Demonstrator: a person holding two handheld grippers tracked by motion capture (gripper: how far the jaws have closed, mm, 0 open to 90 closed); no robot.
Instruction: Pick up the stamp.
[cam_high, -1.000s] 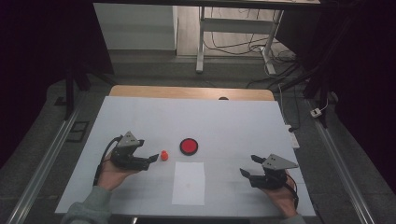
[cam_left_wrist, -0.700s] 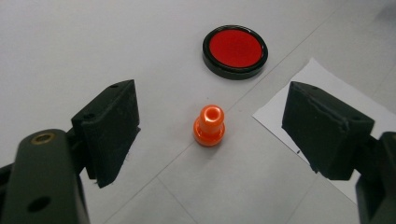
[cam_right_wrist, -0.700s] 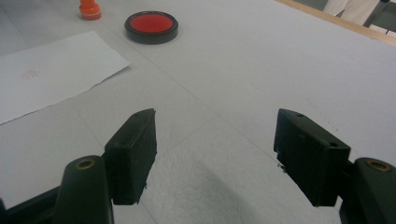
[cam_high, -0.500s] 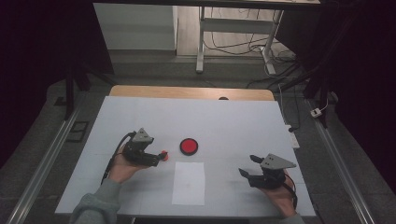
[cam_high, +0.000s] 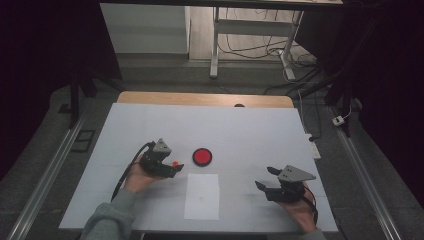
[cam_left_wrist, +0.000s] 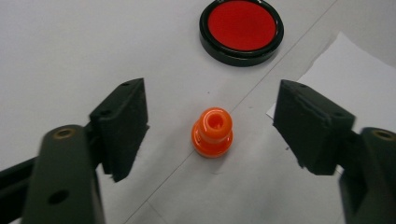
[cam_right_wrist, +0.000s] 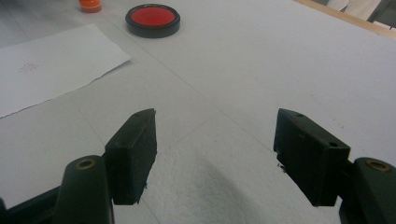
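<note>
A small orange stamp-like piece stands upright on the white table between the jaws of my left gripper. The jaws have just been closing, but both pads still stand clear of the piece, so the gripper is open. In the high view the left gripper is left of centre with the orange piece at its tips. A red disc in a black rim lies just beyond it. My right gripper rests open at the front right with nothing between its jaws.
A white sheet of paper lies at the front centre, between the two hands. The white table top ends in a wooden strip at the back. Beyond it stand a metal frame and loose cables on the floor.
My left hand has moved right and down, bringing its jaws around the orange piece. The jaws stand a little narrower. The right hand has kept still.
</note>
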